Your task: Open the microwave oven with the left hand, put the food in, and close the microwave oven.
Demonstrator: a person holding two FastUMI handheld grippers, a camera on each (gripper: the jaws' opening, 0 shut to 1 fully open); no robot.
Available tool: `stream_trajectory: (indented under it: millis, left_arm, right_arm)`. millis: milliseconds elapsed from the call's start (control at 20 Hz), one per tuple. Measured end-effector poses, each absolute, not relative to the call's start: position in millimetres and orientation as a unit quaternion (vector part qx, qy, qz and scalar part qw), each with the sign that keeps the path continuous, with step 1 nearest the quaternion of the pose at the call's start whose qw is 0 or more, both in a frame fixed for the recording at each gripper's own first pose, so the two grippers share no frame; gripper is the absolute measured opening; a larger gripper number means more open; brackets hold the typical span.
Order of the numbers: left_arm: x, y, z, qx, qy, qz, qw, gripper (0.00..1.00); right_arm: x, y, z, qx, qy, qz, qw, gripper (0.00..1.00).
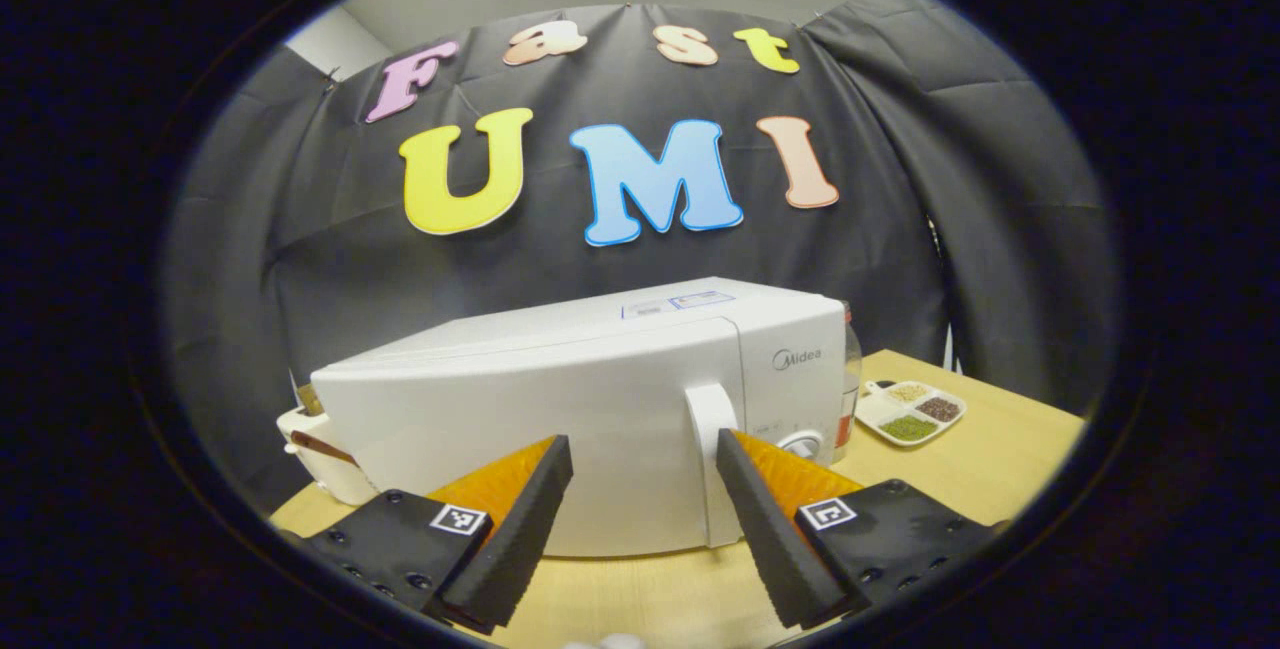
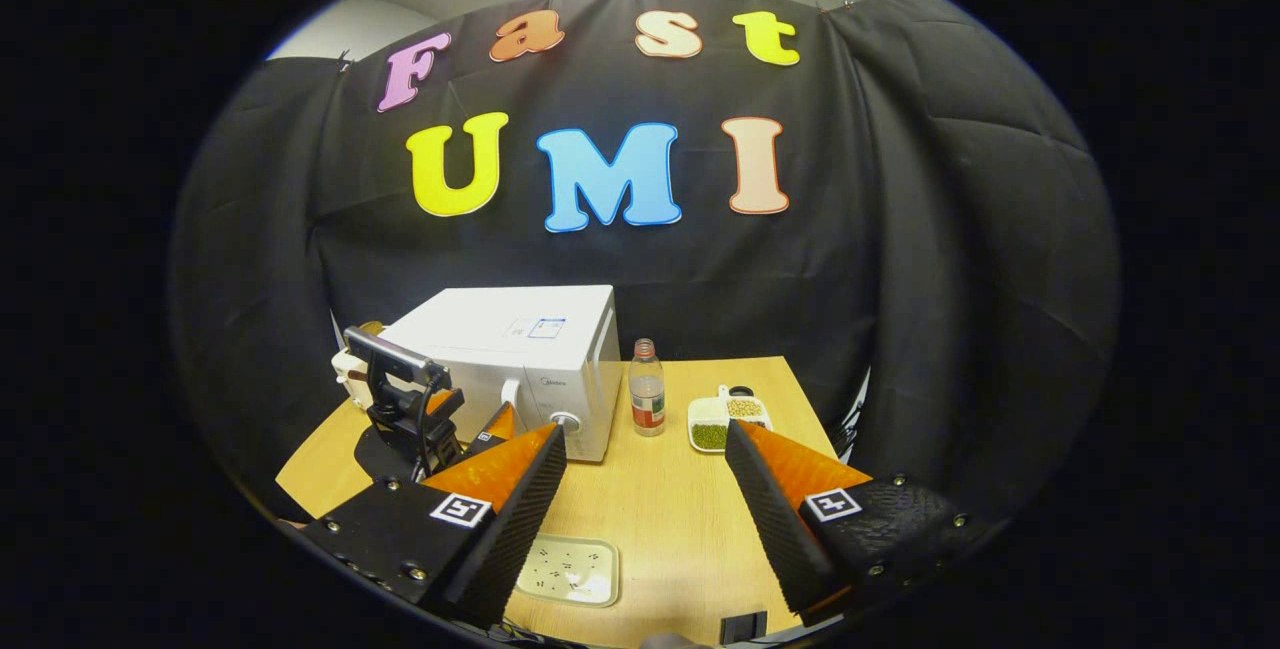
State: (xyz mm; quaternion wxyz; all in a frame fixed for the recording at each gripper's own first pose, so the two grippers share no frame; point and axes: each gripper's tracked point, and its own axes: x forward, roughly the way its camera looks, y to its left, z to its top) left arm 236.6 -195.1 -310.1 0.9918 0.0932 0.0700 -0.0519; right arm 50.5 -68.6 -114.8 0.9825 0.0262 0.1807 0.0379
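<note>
2 grippers: both stand wide apart with nothing between the fingers.
Left gripper (image 1: 645, 489): hangs close in front of the microwave oven (image 1: 560, 399), fingers spread to either side of the door's lower front. From the right gripper view it (image 2: 455, 429) sits low at the oven's front left, well ahead of the other hand.
Door handle (image 1: 708, 429): a white vertical bar at the door's right edge, just beside the left gripper's right finger (image 1: 760, 519). The spread looks meant to take the handle in, but the finger is not yet around it.
Microwave oven state: door shut, so step 1 of the task appears not yet done.
Right gripper (image 2: 645, 489): held back and high over the wooden table (image 2: 690, 519), probably to leave room for the door's swing.
Food: the white patterned plate (image 2: 570, 571) lies on the table under the right gripper, near its left finger; whether anything is on it I cannot tell. A divided tray of grains (image 2: 728, 421) sits to the right of a small bottle (image 2: 647, 401), which stands just beside the oven.
Next move, as a judgement: shift the left gripper right, close on the handle, and pull.
Risk: a light oven may slide on the table when pulled.
</note>
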Motion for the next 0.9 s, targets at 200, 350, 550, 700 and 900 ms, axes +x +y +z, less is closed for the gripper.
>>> stream_trajectory:
  millis: [200, 350, 550, 700, 900]
  left_arm:
    - [200, -181, -284, 0.091, 0.066, -0.050, 0.992, 1.00]
    - [165, -148, -250, 0.091, 0.064, -0.038, 0.993, 1.00]
    - [121, -85, -182, 0.074, 0.054, -0.002, 0.996, 0.97]
    - [91, -46, -136, 0.057, 0.048, 0.009, 0.997, 0.99]
    - [58, 1, -101, 0.029, 0.051, 0.027, 0.998, 0.95]
  right_arm:
    - [57, -55, -99, 0.033, 0.160, 0.055, 0.985, 0.98]
    - [68, -40, -92, 0.028, 0.144, 0.068, 0.987, 0.98]
    - [77, -11, -77, 0.056, 0.126, 0.092, 0.986, 0.98]
    - [82, -3, -65, 0.062, 0.109, 0.091, 0.988, 0.98]
    - [81, 4, -52, 0.055, 0.085, 0.078, 0.992, 0.98]
